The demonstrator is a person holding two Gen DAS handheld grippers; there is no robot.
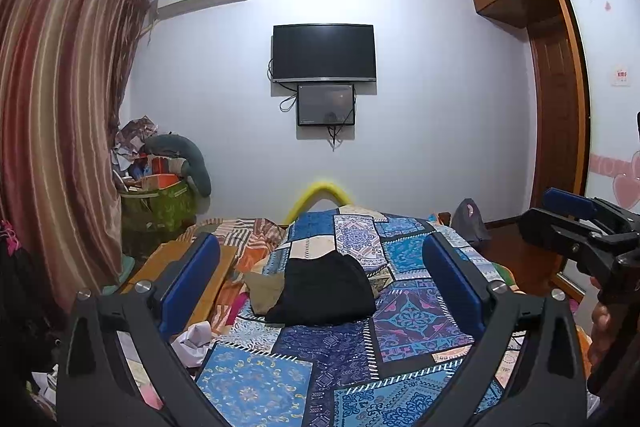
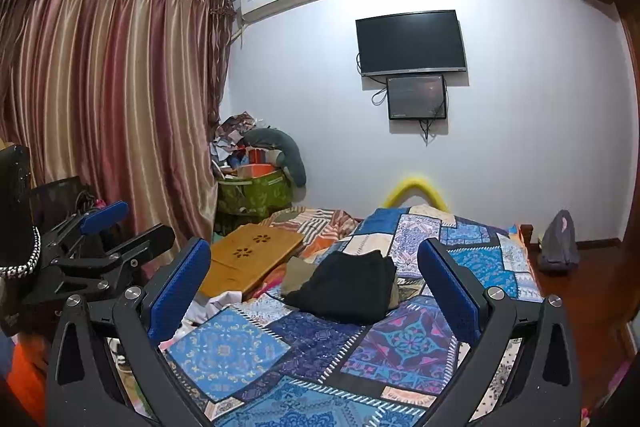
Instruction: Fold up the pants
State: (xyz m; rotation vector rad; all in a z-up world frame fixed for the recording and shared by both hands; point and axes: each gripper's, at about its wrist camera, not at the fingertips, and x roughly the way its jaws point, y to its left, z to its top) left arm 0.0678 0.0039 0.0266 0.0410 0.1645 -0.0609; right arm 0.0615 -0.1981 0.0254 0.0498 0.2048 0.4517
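Observation:
A black pair of pants (image 1: 326, 289) lies bunched in a heap on the blue patchwork bedspread (image 1: 256, 383), partly over a khaki garment (image 1: 264, 291). My left gripper (image 1: 320, 267) is held above the near part of the bed, jaws wide open, nothing between the blue pads. The right wrist view shows the same black pants (image 2: 346, 287) ahead of my right gripper (image 2: 316, 275), also wide open and empty. Each gripper appears in the other's view: the right one (image 1: 576, 223) at the right edge, the left one (image 2: 108, 231) at the left.
A wooden lap table (image 2: 248, 259) lies on the bed's left side beside striped bedding (image 2: 316, 223). White cloth (image 1: 194, 341) sits at the bed's left edge. A green storage box (image 2: 256, 193) piled with clutter stands by the curtain (image 2: 104, 99). A grey bag (image 2: 558, 241) sits on the floor at right.

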